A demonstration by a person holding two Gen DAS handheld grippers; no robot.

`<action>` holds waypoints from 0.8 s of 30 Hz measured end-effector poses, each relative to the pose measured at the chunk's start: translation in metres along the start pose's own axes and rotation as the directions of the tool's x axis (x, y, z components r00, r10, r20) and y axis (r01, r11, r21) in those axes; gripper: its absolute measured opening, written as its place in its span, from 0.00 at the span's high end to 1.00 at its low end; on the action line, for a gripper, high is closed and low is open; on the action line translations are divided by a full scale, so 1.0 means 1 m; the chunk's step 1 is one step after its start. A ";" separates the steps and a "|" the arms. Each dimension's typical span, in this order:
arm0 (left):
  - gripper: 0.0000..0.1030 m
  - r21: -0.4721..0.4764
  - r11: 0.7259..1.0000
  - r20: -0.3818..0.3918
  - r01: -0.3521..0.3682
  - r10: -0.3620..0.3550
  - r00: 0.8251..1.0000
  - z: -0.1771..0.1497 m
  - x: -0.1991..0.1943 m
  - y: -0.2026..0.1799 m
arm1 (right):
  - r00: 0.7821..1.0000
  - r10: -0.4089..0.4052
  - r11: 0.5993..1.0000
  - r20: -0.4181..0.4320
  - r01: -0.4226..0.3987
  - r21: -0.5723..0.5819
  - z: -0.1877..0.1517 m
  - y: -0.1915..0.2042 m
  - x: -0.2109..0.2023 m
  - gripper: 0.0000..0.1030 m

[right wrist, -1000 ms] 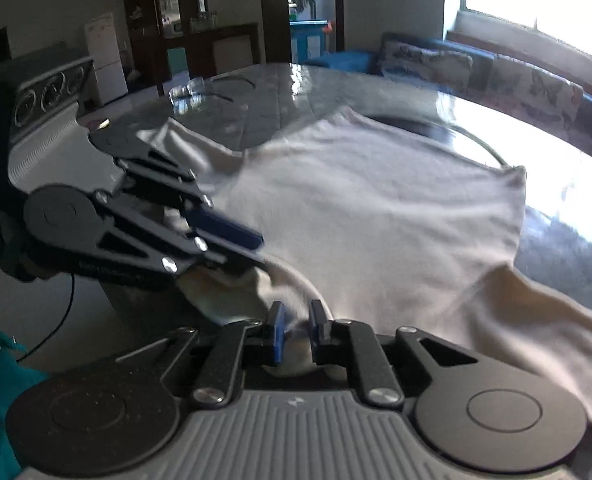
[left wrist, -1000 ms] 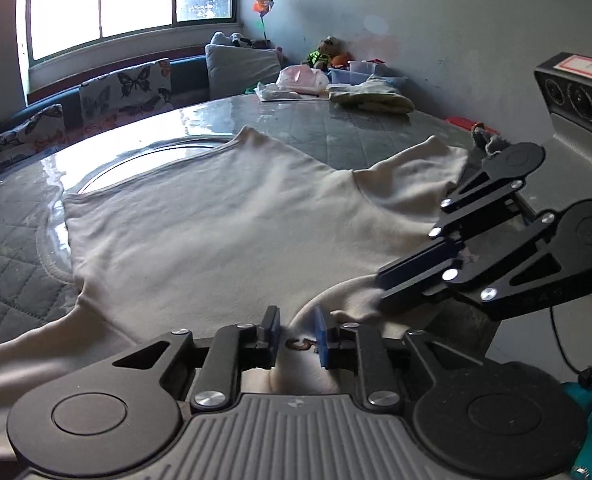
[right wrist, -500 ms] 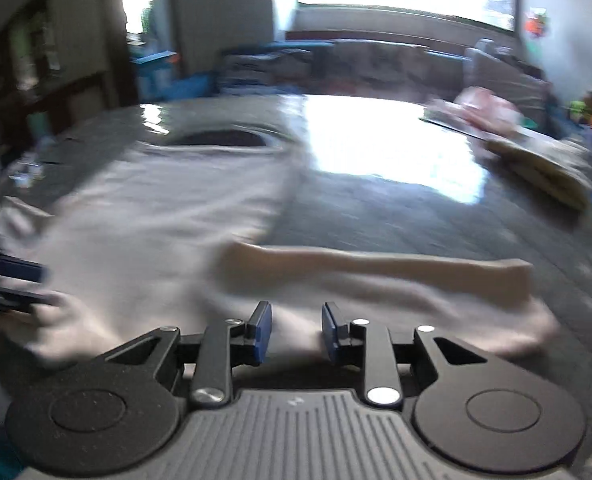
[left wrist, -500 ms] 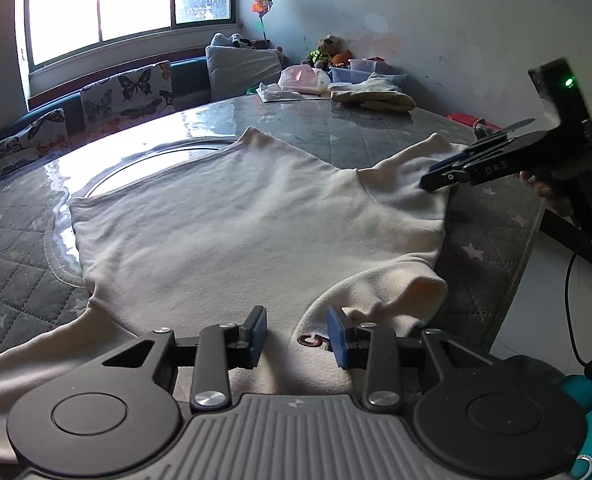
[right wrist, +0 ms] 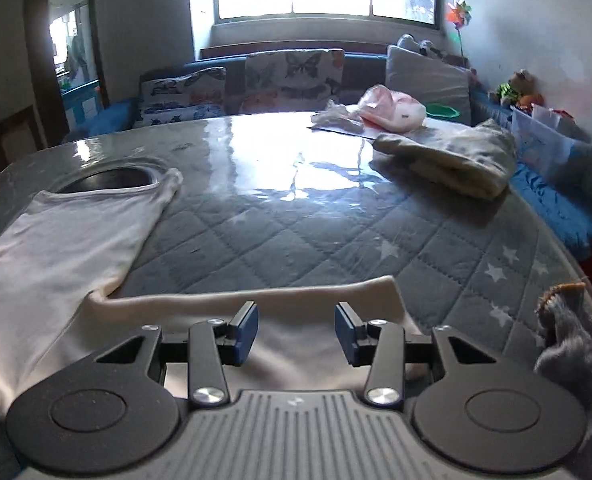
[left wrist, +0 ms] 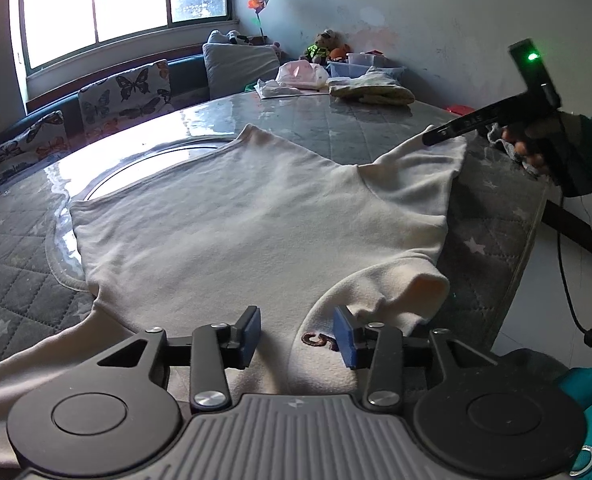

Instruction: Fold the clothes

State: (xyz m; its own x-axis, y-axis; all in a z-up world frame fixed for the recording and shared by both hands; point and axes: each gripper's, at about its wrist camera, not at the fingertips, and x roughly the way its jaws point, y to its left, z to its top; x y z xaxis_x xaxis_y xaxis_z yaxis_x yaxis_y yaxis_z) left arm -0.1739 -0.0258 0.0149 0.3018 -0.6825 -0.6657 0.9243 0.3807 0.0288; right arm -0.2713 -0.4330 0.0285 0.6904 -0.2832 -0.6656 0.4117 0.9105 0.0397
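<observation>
A cream long-sleeved shirt [left wrist: 247,224] lies spread flat on the quilted grey table [left wrist: 11,264]. My left gripper [left wrist: 298,334] is open and empty, just above the shirt's near collar, where a small red mark [left wrist: 316,339] shows. Beside it a fold of fabric [left wrist: 408,288] is bunched up. My right gripper [right wrist: 296,330] is open and empty over the end of the shirt's right sleeve [right wrist: 255,300]. It also shows in the left wrist view [left wrist: 492,116], hand-held at the sleeve end near the table's right edge.
A folded yellowish garment [right wrist: 452,158] and a pink bag [right wrist: 392,108] lie at the far side of the table. A round recess [right wrist: 107,178] sits past the shirt's hem. Butterfly cushions [right wrist: 291,76] line a bench under the window. The table edge [left wrist: 524,240] drops off at right.
Both grippers have opened and let go of the collar. My right gripper has swung away from the collar to the right sleeve end. My left gripper stays by the collar.
</observation>
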 end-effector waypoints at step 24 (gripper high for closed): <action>0.16 -0.074 0.997 0.069 -0.034 0.039 0.997 0.030 -0.017 -0.001 | 0.999 0.012 1.000 0.030 -0.013 0.022 -0.015 0.029 -0.022 0.29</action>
State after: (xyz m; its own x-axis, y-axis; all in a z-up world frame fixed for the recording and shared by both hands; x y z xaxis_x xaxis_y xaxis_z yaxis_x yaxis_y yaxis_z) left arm -0.1733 -0.0330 0.0482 0.3528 -0.7085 -0.6112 0.8938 0.4484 -0.0037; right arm -0.2836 -0.3954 0.0331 0.7132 -0.2809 -0.6422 0.4158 0.9071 0.0650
